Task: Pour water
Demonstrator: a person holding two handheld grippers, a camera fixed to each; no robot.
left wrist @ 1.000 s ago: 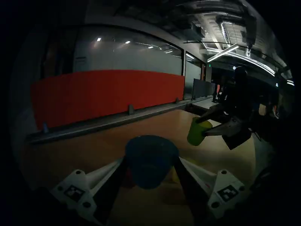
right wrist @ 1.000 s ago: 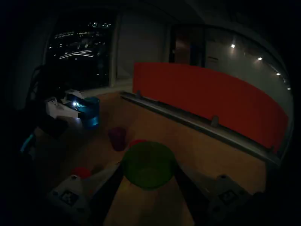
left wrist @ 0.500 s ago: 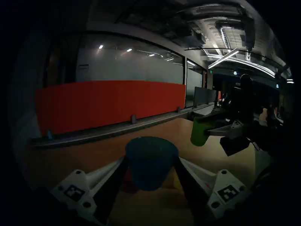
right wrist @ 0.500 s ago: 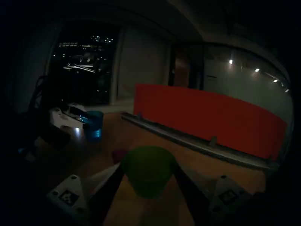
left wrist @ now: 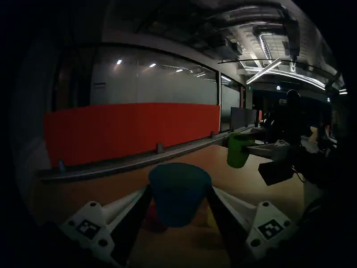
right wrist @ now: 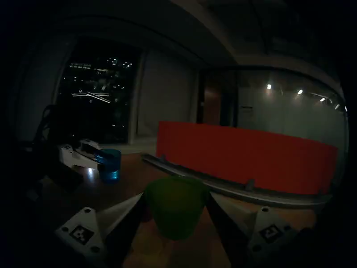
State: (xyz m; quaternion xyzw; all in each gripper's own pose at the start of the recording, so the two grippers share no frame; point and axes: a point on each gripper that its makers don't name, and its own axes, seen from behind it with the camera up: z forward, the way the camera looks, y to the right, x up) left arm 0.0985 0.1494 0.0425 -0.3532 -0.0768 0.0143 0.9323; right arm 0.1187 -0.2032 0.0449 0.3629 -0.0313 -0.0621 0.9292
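The left claw [left wrist: 179, 212] is clamping the blue cup [left wrist: 180, 190] at lower centre; the right claw [right wrist: 176, 225] is gripping the green cup [right wrist: 176, 210] likewise. With cups well apart, tipping now is likely risking water hitting the bench [left wrist: 107, 187].

Both views are dim and grainy, the right gripper view darker, lit by ceiling strips [left wrist: 285, 73] at two o'clock in the left gripper view and small spot lamps [right wrist: 285, 89] at two o'clock in the other, lines bowing toward the rims, the near blue cup [left wrist: 180, 192] and green cup [right wrist: 176, 212] soft and shadowed.
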